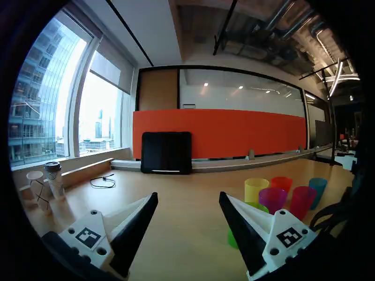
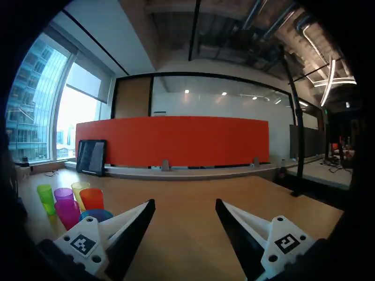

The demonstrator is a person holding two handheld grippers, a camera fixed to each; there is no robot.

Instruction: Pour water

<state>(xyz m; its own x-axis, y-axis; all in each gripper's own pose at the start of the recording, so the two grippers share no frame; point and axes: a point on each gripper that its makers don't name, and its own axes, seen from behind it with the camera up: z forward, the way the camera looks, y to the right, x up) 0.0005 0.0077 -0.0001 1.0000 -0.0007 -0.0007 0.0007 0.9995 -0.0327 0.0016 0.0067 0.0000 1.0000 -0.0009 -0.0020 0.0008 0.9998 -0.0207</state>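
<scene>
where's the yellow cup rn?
In the left gripper view, the yellow cup stands on the table right of centre, at the cluster's left end, beside the red cup and behind the purple cup.

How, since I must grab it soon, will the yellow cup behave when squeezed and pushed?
The yellow cup looks like thin translucent plastic, so probably light and slightly springy under the jaws. It is taller than wide and stands close to the purple cup and red cup, so a push may tip it into them. Smooth walls could slip.
</scene>
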